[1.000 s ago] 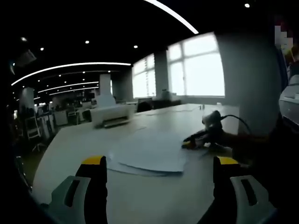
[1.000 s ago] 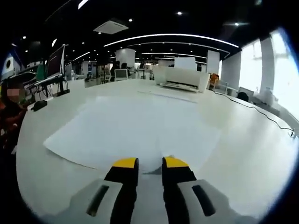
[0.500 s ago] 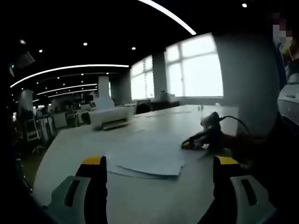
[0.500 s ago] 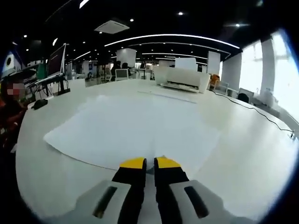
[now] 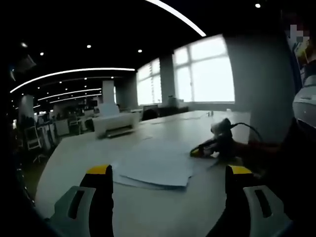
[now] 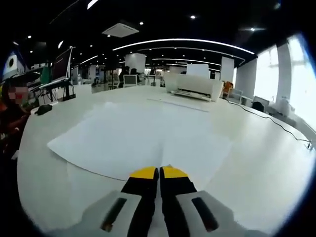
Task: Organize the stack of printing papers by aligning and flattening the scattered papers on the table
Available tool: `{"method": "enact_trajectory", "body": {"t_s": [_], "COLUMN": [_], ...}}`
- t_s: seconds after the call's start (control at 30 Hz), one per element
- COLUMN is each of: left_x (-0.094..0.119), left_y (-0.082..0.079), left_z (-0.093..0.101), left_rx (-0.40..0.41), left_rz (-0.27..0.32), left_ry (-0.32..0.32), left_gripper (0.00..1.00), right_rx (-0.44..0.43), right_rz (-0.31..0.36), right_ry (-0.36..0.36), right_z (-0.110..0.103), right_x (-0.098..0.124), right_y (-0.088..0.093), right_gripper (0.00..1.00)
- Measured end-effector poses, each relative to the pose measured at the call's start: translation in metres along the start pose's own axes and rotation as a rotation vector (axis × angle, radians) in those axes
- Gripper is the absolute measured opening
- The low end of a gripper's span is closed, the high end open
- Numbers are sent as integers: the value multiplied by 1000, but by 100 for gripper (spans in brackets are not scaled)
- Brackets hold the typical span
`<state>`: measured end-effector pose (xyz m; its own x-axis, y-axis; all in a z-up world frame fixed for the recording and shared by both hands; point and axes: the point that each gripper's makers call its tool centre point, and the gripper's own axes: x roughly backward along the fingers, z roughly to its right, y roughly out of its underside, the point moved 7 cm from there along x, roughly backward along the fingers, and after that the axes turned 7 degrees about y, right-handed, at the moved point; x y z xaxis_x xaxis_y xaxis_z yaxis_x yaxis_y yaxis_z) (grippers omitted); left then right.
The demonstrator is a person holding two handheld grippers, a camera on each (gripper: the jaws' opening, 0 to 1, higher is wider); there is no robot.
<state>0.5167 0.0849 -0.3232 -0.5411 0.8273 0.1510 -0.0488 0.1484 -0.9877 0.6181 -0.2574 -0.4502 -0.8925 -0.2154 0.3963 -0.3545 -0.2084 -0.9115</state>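
A loose stack of white printing papers [image 5: 153,165] lies fanned on the white table [image 5: 148,212], its sheets not lined up. My left gripper [image 5: 169,173] hovers open in front of the stack, jaws wide apart with nothing between them. My right gripper [image 5: 217,143] comes in from the right and touches the stack's right edge with its yellow tips. In the right gripper view the papers [image 6: 143,136] spread out ahead, and my right gripper [image 6: 159,172] is shut on their near edge.
A white printer [image 5: 116,123] stands at the far end of the table, also seen as the printer [image 6: 192,85] in the right gripper view. A black cable [image 6: 266,116] runs along the table's right side. A monitor [image 6: 61,64] and a seated person [image 6: 10,113] are at the left.
My right gripper's jaws have closed from a small gap to fully together on the paper edge. The stack has shifted slightly. My left gripper stays open and still.
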Motion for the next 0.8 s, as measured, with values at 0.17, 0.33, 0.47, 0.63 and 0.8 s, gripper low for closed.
{"method": "enact_trajectory", "body": {"t_s": [0.17, 0.33, 0.47, 0.63, 0.8], "left_x": [3, 3, 2, 2, 3], "left_y": [-3, -5, -4, 0, 3], "left_z": [-1, -2, -2, -4, -10], "left_rx": [-5, -8, -10, -6, 2], "left_rz": [4, 5, 1, 9, 14], "left_ry": [-7, -8, -6, -11, -16], "left_gripper": [97, 97, 97, 97, 97], "right_rx": [-12, -18, -20, -13, -7], "right_rz": [2, 0, 0, -6, 3], "right_ry": [-3, -8, -10, -11, -19], "right_z": [1, 0, 0, -2, -3], "right_x": [2, 2, 2, 2, 2], "right_y": [-1, -1, -1, -2, -6], "right_gripper": [0, 0, 0, 0, 0]}}
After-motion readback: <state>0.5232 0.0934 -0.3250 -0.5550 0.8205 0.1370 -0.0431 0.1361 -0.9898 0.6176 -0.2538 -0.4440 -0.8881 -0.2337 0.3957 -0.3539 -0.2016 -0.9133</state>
